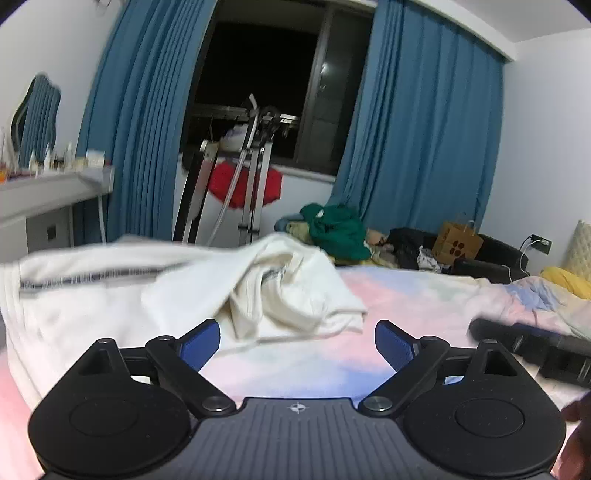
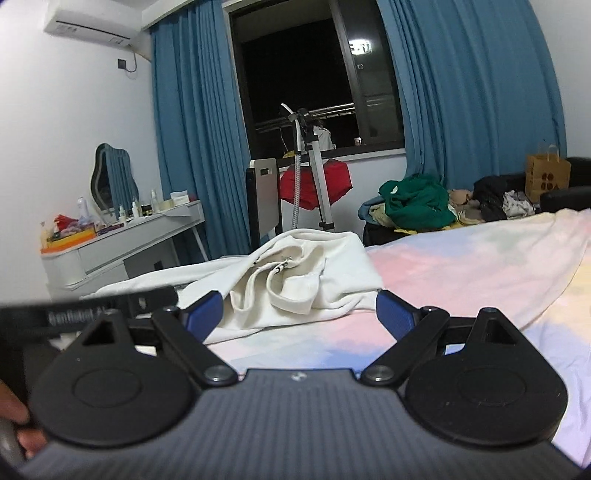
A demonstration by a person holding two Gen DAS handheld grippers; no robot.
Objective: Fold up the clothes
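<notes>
**A:** Cream cotton, kinda rumpled, that's the white garment (image 2: 295, 284) lying in a loose heap on the pastel tie-dye bedsheet (image 2: 461, 258), toward the foot end near the window. Left-wrist view shows a dark stripe running along one flat part of it (image 1: 177, 295).

**B:** And the grippers?

**A:** Two of them, both with blue pads spread wide and nothing between them. Left gripper (image 1: 297, 345) hovers over bare sheet just short of the garment's edge. Right gripper (image 2: 299, 314) is low too, its left pad right up by the fabric, can't tell if it touches. From the left camera the right one pokes in as a dark bar at the far right.

**B:** What's cluttering the room?

**A:** Two blue curtains (image 2: 199, 129) framing one dark window. A garment steamer stand (image 2: 314, 177) with something red (image 2: 314, 184) hanging on it, straight behind the heap. One pile of clothes with a green piece (image 2: 417, 203) on top, one brown paper bag (image 2: 546, 177), one white dressing table (image 2: 122, 243) with a wavy mirror (image 2: 110, 177) and a bunch of bottles, too small to count. One air conditioner (image 2: 88, 22) up top. Nothing sits between the grippers and the garment.
</notes>
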